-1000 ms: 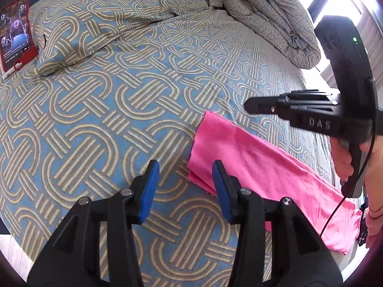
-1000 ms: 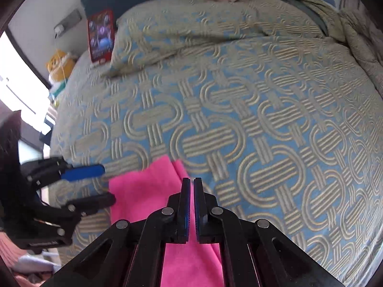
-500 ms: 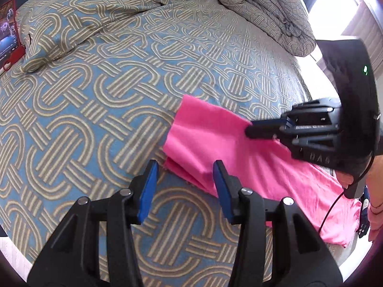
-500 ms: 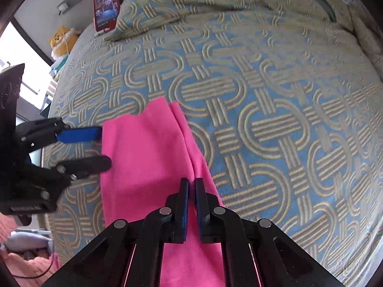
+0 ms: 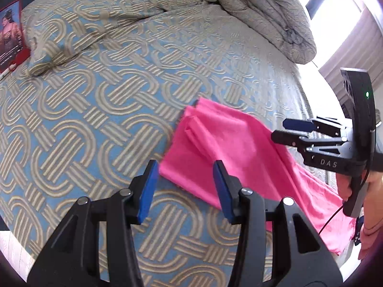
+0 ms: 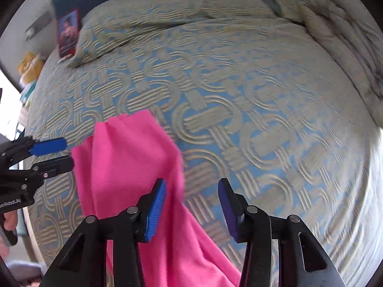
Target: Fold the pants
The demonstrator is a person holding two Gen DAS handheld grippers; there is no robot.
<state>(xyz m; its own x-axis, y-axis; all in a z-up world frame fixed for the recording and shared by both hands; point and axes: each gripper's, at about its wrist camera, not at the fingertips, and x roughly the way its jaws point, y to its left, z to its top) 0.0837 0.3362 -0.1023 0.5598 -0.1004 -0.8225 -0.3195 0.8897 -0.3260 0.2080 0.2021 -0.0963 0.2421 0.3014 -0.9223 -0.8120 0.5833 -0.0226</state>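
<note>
Pink pants [image 5: 229,153] lie on the patterned bedspread, one end folded over in layers, the rest running toward the bed's near right edge. They also show in the right wrist view [image 6: 129,167]. My left gripper [image 5: 184,189] is open and empty, just in front of the folded end's near corner. My right gripper [image 6: 191,205] is open and empty, above the pants' right edge. In the left wrist view it [image 5: 280,129] hovers over the pants at the right. The left gripper shows at the left of the right wrist view [image 6: 64,153].
The blue and beige bedspread [image 5: 100,110] covers the bed. A bunched duvet [image 5: 268,19] lies at the far right, a pillow [image 5: 79,28] and a red card [image 5: 10,35] at the far left. A window is at the right.
My right gripper has opened from shut and pulled back to the right. The pants' end now lies folded over in layers. My left gripper stayed open.
</note>
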